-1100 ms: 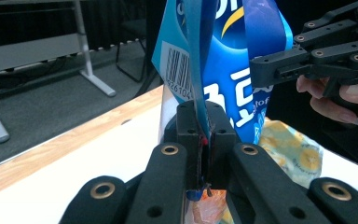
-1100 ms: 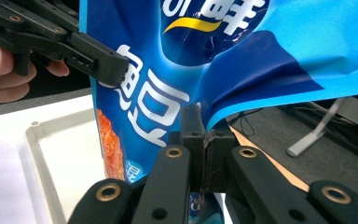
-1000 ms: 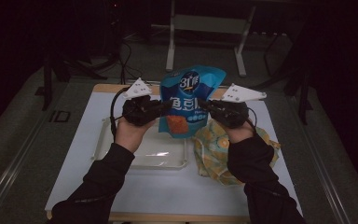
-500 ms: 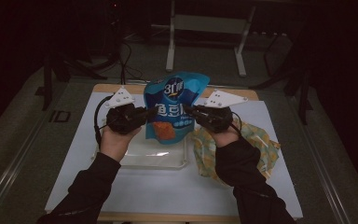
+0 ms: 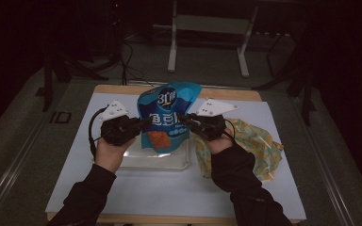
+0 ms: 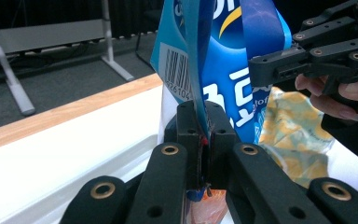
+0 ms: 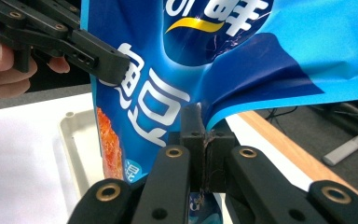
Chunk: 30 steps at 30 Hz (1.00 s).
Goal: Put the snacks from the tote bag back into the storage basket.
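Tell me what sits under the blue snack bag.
Under the blue snack bag, held by the left tool and right tool, sits a clear tray. The bag covers part of the tray's inside.

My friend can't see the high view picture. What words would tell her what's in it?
Two hands hold up a blue snack bag by its sides, the left claw and right claw each shut on an edge. Below sits a clear tray on a white table, beside a yellow patterned cloth.

Overhead camera looks forward and down across the table [image 5: 122,197]; both gripper cameras sit close, sharing the blue snack bag [image 5: 167,117].
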Tool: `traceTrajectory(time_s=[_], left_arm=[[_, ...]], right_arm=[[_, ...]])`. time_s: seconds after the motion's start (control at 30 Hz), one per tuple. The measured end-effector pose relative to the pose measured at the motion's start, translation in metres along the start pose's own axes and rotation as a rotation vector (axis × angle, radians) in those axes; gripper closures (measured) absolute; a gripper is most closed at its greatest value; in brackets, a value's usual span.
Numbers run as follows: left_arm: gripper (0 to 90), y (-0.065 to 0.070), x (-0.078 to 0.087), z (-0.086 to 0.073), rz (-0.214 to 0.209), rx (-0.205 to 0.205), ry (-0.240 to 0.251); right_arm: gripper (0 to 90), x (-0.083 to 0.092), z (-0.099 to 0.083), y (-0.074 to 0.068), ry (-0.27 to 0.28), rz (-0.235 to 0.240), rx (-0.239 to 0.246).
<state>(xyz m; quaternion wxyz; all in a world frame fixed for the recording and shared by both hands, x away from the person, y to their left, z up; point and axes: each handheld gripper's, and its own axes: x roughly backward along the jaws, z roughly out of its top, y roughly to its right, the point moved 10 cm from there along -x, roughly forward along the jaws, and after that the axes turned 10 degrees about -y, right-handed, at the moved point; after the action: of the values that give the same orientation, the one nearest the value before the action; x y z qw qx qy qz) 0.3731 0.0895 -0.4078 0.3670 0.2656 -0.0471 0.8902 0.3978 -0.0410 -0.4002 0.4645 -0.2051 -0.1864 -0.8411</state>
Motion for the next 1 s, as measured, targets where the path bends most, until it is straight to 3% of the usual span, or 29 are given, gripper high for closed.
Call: traceTrajectory(time_s=[0.57,1.0], left_arm=[[88.1,-0.007,-0.02,-0.042,-0.019,0.053,-0.02],[87.9,-0.012,-0.032,-0.06,-0.026,0.069,-0.034]], right_arm=[[89.0,-0.027,-0.034,-0.006,-0.04,0.04,-0.024],[88.9,-0.042,-0.053,-0.008,-0.069,0.054,-0.028]])
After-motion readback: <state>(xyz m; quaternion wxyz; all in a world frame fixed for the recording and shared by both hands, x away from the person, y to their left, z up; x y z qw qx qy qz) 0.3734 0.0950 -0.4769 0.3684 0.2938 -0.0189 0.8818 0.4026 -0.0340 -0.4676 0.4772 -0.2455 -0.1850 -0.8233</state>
